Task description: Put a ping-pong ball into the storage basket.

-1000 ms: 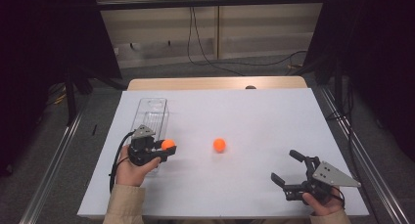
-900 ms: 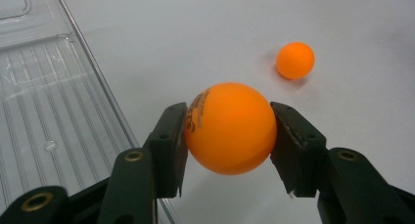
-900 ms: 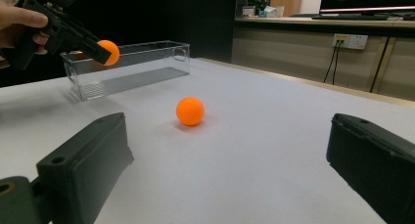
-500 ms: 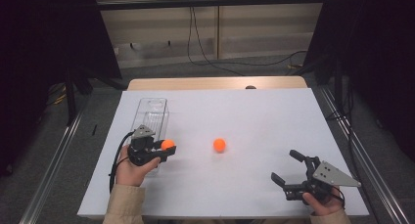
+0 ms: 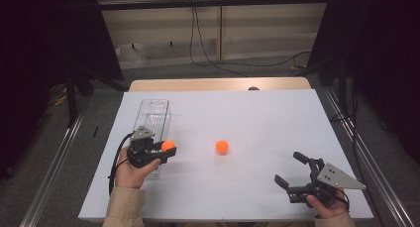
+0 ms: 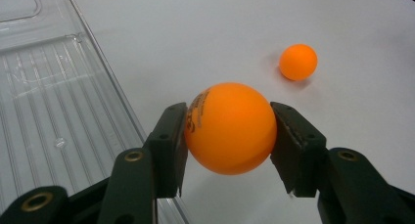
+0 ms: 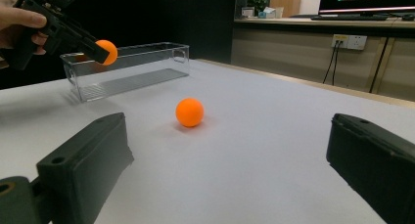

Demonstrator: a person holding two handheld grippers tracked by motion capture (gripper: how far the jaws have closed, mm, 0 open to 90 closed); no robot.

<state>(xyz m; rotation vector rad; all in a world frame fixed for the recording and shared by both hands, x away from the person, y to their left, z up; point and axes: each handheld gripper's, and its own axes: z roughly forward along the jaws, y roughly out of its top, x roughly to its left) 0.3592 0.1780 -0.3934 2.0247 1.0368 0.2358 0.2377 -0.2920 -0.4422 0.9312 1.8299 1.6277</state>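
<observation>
1. High view is showing the left gripper (image 5: 166, 150) clamping one orange ping-pong ball (image 5: 168, 145) between its jaws, lifted off the white surface (image 5: 257, 118) at the near right corner of the clear plastic bin (image 5: 154, 119).
2. Left gripper view is confirming the grip: both pads are pressing on the ball's sides, with the ribbed floor of the bin lying just to the left and holding nothing that I can see.
3. A second orange ball (image 5: 222, 146) is sitting loose near the middle of the surface, well apart from both grippers.
4. The right gripper (image 5: 293, 171) is resting at the near right with its jaws standing wide and nothing between them.
5. Judging from this, the first ball is picked up but not yet dropped in the bin; the second is waiting untouched, so most of the work is remaining.
</observation>
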